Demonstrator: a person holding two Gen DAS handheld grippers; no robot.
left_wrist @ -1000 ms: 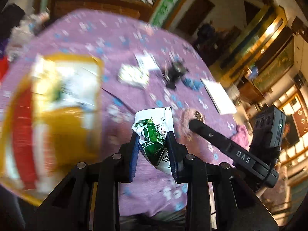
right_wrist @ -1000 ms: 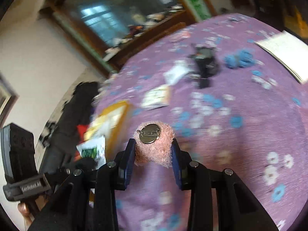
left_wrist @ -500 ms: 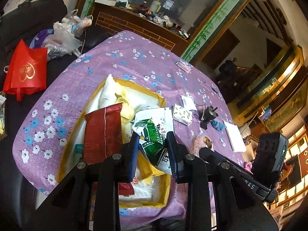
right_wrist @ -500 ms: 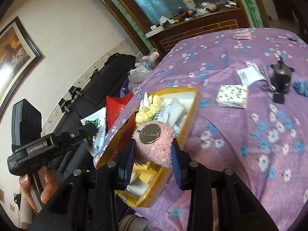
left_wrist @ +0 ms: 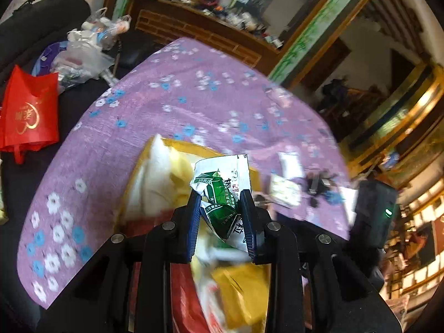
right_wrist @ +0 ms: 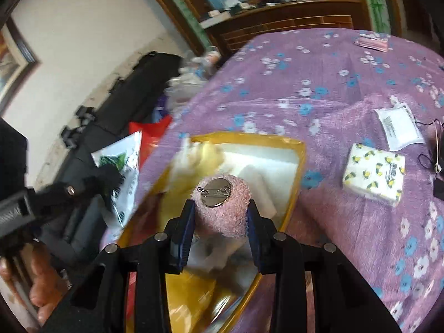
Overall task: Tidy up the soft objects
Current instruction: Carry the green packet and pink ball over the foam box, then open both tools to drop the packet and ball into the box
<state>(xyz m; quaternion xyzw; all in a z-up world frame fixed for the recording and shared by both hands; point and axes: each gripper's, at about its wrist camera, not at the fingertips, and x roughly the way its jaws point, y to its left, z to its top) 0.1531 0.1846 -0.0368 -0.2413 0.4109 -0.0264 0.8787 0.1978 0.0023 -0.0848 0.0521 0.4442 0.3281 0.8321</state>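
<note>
We hold two grippers over the yellow tray, and take that tray as our landmark. The left gripper has its blue pads pressed on a crumpled green-and-white sachet, which hangs above the near half of the tray. The right gripper is clamped on a fuzzy pink brooch, its round metal pin back facing up, also above the tray's middle. Inside the tray lie soft things: a red packet and a yellow pouch at the near end, white and pale yellow pieces at the far end. The tray rests on a purple flowered tablecloth. Just beyond the tray's right side sits a lemon-print tissue pack, and a white label pouch lies past it. Left of the tray, off the table, a red bag hangs.
</note>
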